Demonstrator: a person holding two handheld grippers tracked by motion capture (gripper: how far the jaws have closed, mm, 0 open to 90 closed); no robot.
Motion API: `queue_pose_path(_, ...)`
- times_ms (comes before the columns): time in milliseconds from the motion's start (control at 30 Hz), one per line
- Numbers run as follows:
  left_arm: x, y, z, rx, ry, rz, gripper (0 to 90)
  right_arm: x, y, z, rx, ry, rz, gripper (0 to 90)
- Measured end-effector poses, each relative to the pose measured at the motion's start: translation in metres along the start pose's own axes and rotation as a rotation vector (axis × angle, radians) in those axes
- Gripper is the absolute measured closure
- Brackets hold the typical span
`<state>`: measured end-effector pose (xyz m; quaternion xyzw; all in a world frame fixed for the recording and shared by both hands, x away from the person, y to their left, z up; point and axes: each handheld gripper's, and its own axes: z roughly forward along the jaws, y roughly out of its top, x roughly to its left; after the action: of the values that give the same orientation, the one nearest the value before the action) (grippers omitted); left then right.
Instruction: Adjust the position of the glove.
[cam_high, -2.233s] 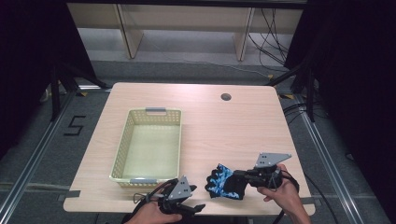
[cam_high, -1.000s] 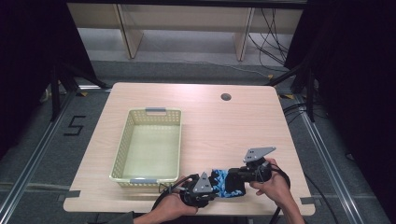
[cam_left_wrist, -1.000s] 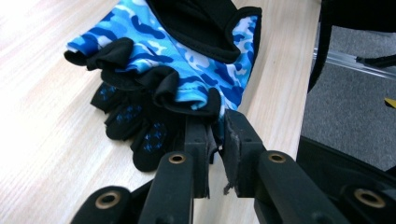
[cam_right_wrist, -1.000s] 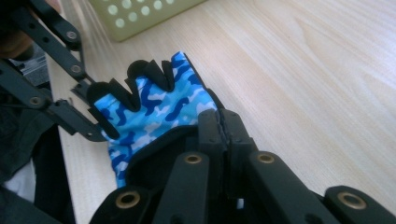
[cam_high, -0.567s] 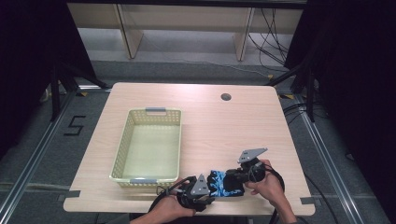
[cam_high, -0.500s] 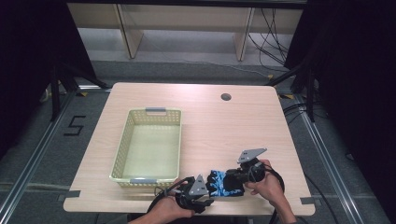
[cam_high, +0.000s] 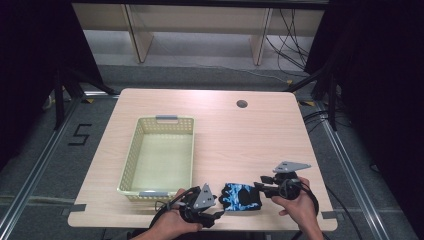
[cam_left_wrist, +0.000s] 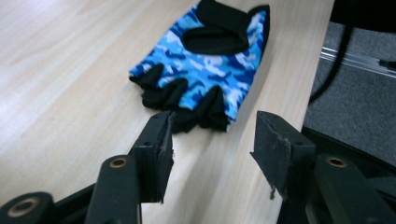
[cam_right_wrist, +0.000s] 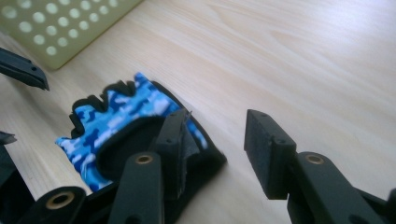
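Note:
A fingerless glove (cam_high: 241, 196) in blue camouflage with black trim lies flat near the table's front edge. My left gripper (cam_high: 218, 210) is at its left, finger end. In the left gripper view the gripper (cam_left_wrist: 212, 135) is open, and its left jaw touches the glove's (cam_left_wrist: 205, 60) black finger stubs. My right gripper (cam_high: 259, 188) is at the cuff end. In the right gripper view it (cam_right_wrist: 217, 126) is also open, with its left jaw over the black cuff of the glove (cam_right_wrist: 116, 116) and its right jaw over bare wood.
A pale yellow perforated basket (cam_high: 130, 165) stands empty on the left half of the table, and its corner (cam_right_wrist: 60, 28) shows in the right gripper view. A cable hole (cam_high: 242, 104) sits at the back. The table's front edge (cam_left_wrist: 280, 70) runs right beside the glove.
My left gripper has moved right along the front edge up to the glove's finger end. My right gripper shifted slightly left and nearer the front edge. The glove has barely moved.

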<state>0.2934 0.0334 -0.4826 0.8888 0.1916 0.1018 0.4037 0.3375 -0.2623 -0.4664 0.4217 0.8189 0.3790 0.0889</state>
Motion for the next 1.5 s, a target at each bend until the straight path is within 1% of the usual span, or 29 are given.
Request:
queue_pose_path(33, -0.001, 0.001, 0.002, -0.006, 0.004, -0.017, 46.6, -0.001, -0.004, -0.003, -0.003, -0.005, 0.033, 60.3)
queue_pose_path(67, 0.000, 0.003, 0.002, -0.007, 0.006, 0.003, 46.6, -0.002, -0.009, -0.005, -0.020, 0.008, 0.079, 60.6)
queue_pose_path(100, 0.000, 0.003, 0.002, -0.007, 0.006, 0.003, 46.6, -0.002, -0.009, -0.005, -0.020, 0.008, 0.079, 60.6)
queue_pose_path(133, -0.001, 0.006, 0.005, -0.005, 0.000, -0.018, 46.6, -0.001, -0.020, -0.009, -0.015, 0.023, 0.199, 60.6)
queue_pose_path(167, 0.000, 0.008, 0.007, -0.010, 0.005, -0.009, 46.8, -0.004, -0.022, -0.008, -0.025, 0.017, 0.180, 60.7)
queue_pose_path(233, 0.000, 0.011, 0.009, -0.007, 0.010, -0.019, 47.2, -0.004, -0.029, -0.007, -0.034, 0.022, 0.213, 60.8)
queue_pose_path(267, -0.001, 0.013, 0.011, -0.015, 0.002, -0.021, 47.2, -0.003, -0.031, -0.008, -0.014, 0.005, 0.238, 60.7)
queue_pose_path(333, 0.000, 0.015, 0.014, 0.004, -0.003, -0.006, 45.9, -0.004, -0.035, -0.006, -0.034, 0.028, 0.266, 59.9)
queue_pose_path(367, 0.000, 0.015, 0.015, 0.011, 0.003, -0.009, 45.2, -0.003, -0.036, -0.005, -0.030, 0.014, 0.288, 59.6)
queue_pose_path(433, 0.001, 0.016, 0.019, 0.018, 0.002, -0.011, 45.4, -0.006, -0.039, -0.006, -0.030, 0.002, 0.275, 59.0)
queue_pose_path(467, 0.001, 0.016, 0.020, 0.022, 0.001, -0.012, 45.3, -0.004, -0.040, -0.004, -0.043, 0.028, 0.312, 58.9)
queue_pose_path(533, 0.003, 0.016, 0.023, 0.041, 0.008, -0.004, 44.4, -0.006, -0.041, -0.004, -0.026, 0.012, 0.304, 58.2)
queue_pose_path(700, 0.004, 0.018, 0.029, 0.048, 0.009, 0.002, 44.1, -0.006, -0.041, -0.003, -0.025, 0.020, 0.306, 56.8)
queue_pose_path(733, 0.004, 0.018, 0.030, 0.056, 0.007, -0.004, 44.3, -0.008, -0.042, -0.001, -0.030, -0.002, 0.275, 56.7)
queue_pose_path(767, 0.004, 0.019, 0.032, 0.051, 0.003, -0.001, 44.3, -0.009, -0.043, 0.000, -0.044, 0.032, 0.276, 56.7)
queue_pose_path(833, 0.005, 0.020, 0.033, 0.056, 0.002, -0.017, 44.3, -0.009, -0.043, 0.001, -0.039, 0.013, 0.269, 56.7)
queue_pose_path(1000, 0.004, 0.019, 0.039, 0.095, -0.016, -0.003, 42.2, -0.008, -0.042, 0.000, -0.040, 0.024, 0.293, 56.8)
queue_pose_path(1033, 0.004, 0.019, 0.039, 0.095, -0.016, -0.003, 41.5, -0.009, -0.043, 0.000, -0.042, 0.019, 0.279, 57.0)
queue_pose_path(1067, 0.005, 0.018, 0.042, 0.127, -0.023, 0.026, 40.8, -0.009, -0.043, 0.000, -0.042, 0.025, 0.281, 57.4)
queue_pose_path(1100, 0.004, 0.017, 0.044, 0.124, -0.018, 0.006, 40.0, -0.009, -0.043, 0.001, -0.040, 0.027, 0.279, 57.7)
queue_pose_path(1133, 0.005, 0.016, 0.045, 0.136, -0.023, 0.008, 39.3, -0.005, -0.043, 0.003, -0.036, 0.029, 0.324, 58.0)
queue_pose_path(1200, 0.005, 0.016, 0.047, 0.140, -0.018, 0.005, 37.9, -0.005, -0.043, 0.004, -0.025, 0.035, 0.323, 58.3)
queue_pose_path(1233, 0.005, 0.016, 0.047, 0.140, -0.018, 0.005, 37.4, -0.007, -0.044, 0.006, -0.035, 0.042, 0.297, 58.8)
queue_pose_path(1267, 0.006, 0.016, 0.047, 0.151, -0.019, 0.024, 37.4, -0.007, -0.044, 0.006, -0.035, 0.042, 0.297, 58.8)
queue_pose_path(1300, 0.004, 0.015, 0.050, 0.137, -0.016, 0.002, 37.0, -0.007, -0.044, 0.008, -0.035, 0.044, 0.310, 59.2)
queue_pose_path(1333, 0.002, 0.014, 0.051, 0.154, -0.013, 0.016, 35.5, -0.006, -0.045, 0.011, -0.031, 0.055, 0.316, 60.6)
queue_pose_path(1400, 0.000, 0.014, 0.052, 0.145, -0.010, 0.008, 35.5, -0.005, -0.046, 0.016, -0.023, 0.066, 0.325, 62.4)
queue_pose_path(1433, 0.000, 0.014, 0.053, 0.144, -0.011, 0.015, 35.8, -0.002, -0.046, 0.016, -0.015, 0.086, 0.368, 63.5)
queue_pose_path(1500, 0.001, 0.013, 0.052, 0.139, -0.021, 0.011, 39.6, -0.002, -0.047, 0.020, -0.033, 0.111, 0.389, 65.1)
